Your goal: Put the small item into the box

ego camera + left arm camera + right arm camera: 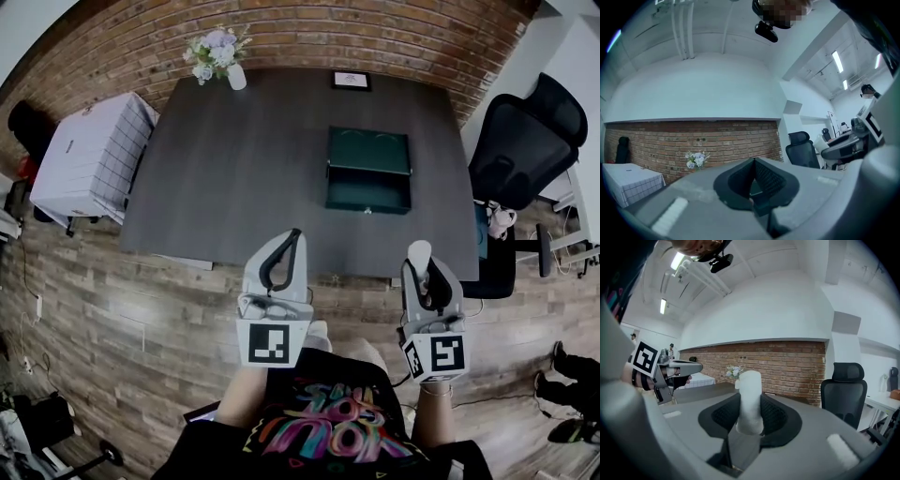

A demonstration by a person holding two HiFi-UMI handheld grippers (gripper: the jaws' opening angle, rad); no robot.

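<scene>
Head view: both tongs held low in frame, over the wood-plank floor (141, 319), short of the near edge of the dark grey table (244, 169).

Right tongs (422, 270) at lower right are clamped on the small white cylindrical item (418, 251). In the right gripper view the item (751, 397) stands upright between the ribbed black pads (776, 416), top poking above them. The item is off the table and well apart from the box.

Left tongs (293, 242) at lower centre are closed with nothing in them. In the left gripper view the pads (771, 178) meet.

Dark green rectangular box (367, 152) sits open on the table, centre-right of frame.

White vase of pale flowers (220, 52) is at the table's far left corner, by the red brick wall (375, 37). Black mesh office chair (520, 145) is at right.
</scene>
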